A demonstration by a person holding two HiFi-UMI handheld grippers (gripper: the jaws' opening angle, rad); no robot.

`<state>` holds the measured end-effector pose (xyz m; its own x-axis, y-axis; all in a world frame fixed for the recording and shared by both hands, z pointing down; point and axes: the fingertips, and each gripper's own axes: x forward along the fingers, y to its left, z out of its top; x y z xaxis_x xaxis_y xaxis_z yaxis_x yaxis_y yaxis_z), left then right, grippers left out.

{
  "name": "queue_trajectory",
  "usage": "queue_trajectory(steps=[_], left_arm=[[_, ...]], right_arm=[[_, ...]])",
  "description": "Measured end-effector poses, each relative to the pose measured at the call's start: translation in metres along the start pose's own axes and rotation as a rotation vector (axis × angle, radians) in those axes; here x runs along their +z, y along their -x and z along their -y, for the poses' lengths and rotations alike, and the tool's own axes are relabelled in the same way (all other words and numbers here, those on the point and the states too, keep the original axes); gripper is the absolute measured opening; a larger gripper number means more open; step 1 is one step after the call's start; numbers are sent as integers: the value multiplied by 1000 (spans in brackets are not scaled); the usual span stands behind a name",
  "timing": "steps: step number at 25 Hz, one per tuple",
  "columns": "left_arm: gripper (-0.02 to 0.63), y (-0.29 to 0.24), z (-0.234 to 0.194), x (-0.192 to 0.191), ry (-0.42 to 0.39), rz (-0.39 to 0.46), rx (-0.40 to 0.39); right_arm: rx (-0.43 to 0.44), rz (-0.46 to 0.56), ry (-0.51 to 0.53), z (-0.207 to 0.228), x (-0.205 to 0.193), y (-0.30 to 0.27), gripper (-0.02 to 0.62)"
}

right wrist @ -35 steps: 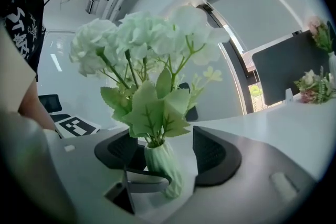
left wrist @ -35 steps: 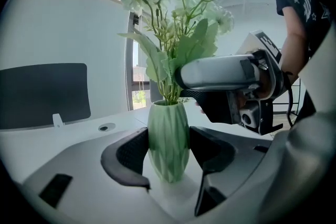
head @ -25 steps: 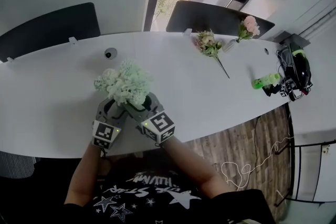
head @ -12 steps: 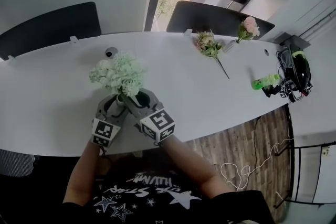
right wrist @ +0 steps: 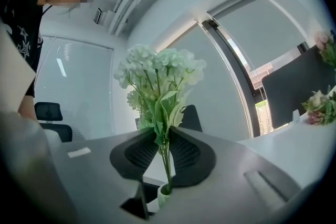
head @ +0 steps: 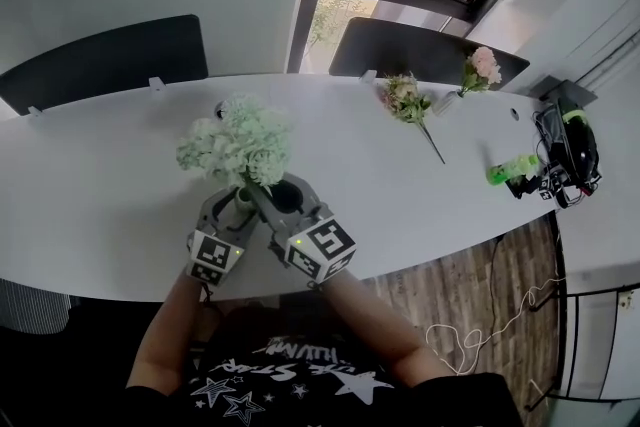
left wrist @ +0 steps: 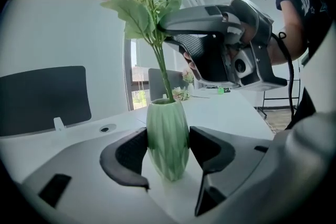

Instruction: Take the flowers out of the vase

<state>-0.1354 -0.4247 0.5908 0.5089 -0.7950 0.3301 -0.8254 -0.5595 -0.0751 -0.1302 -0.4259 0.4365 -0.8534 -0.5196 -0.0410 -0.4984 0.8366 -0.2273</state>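
A bunch of pale green flowers [head: 238, 147] stands in a ribbed green vase [left wrist: 167, 139] near the table's front edge. My left gripper [left wrist: 168, 136] holds the vase's body, a pad pressed on each side. My right gripper [right wrist: 163, 139] reaches in level above the vase mouth [right wrist: 164, 194], and its jaws are closing on the flower stems [right wrist: 166, 165], with leaves pinched between the pads. In the left gripper view the right gripper [left wrist: 165, 23] sits high on the stems [left wrist: 163, 73], just under the blooms. The stem ends still sit inside the vase.
A loose pink bouquet [head: 405, 98] lies at the back of the white table [head: 120, 175]. More pink flowers [head: 480, 67] are behind it. A green bottle [head: 510, 169] and black gear [head: 568, 150] sit at the far right. Two dark chairs [head: 110, 60] stand behind the table.
The right gripper's jaws have shut on the stems and the bunch has risen a little. The left gripper has stayed on the vase.
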Motion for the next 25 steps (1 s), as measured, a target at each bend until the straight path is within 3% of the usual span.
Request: queue_trajectory(steps=[8, 16, 25], left_arm=[[256, 0, -4, -7, -10, -40, 4], [258, 11, -1, -8, -27, -27, 39], [258, 58, 13, 7, -2, 71, 66]], right_arm=[[8, 115, -54, -7, 39, 2, 61], [10, 186, -41, -16, 65, 20, 61], [17, 206, 4, -39, 68, 45, 60]])
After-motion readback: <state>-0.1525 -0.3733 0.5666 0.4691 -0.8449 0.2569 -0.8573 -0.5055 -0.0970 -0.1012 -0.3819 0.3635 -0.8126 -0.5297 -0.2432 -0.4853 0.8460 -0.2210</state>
